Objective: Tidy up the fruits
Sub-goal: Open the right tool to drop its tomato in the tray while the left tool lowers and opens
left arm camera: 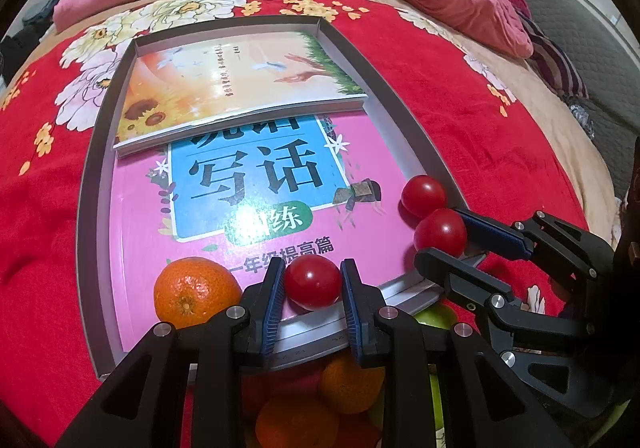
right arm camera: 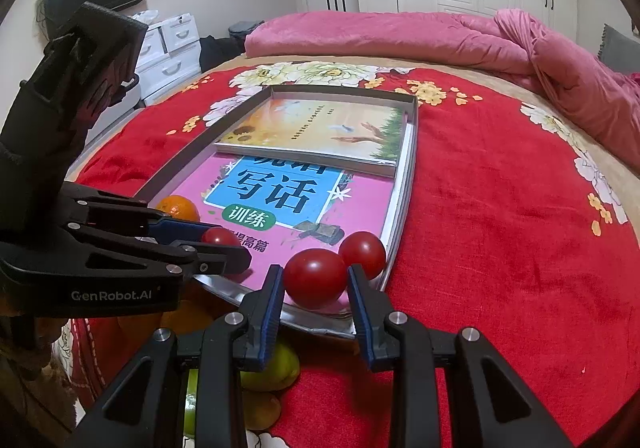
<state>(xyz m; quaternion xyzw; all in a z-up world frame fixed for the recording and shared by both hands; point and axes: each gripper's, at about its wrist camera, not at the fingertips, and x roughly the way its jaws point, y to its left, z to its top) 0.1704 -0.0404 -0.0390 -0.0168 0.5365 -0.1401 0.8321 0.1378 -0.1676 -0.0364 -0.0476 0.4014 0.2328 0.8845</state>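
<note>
A shallow grey tray [left arm camera: 90, 184] [right arm camera: 412, 152] lies on a red floral bedspread with books in it. My left gripper [left arm camera: 313, 282] [right arm camera: 222, 246] is shut on a red tomato [left arm camera: 313, 282] [right arm camera: 220, 237] over the tray's near edge. My right gripper [right arm camera: 315, 279] [left arm camera: 440, 240] is shut on a second red tomato [right arm camera: 315, 279] [left arm camera: 440, 234]. A third tomato [left arm camera: 423, 195] [right arm camera: 362, 254] rests in the tray's near right corner. A tangerine [left arm camera: 192, 292] [right arm camera: 178, 208] sits in the tray at the near left.
A pink book [left arm camera: 248, 216] and a sunflower-cover book [left arm camera: 240, 84] lie in the tray. Below the tray edge are oranges [left arm camera: 352, 384] and green fruits [right arm camera: 272, 370]. A pink quilt [right arm camera: 400, 40] is bunched at the far side of the bed.
</note>
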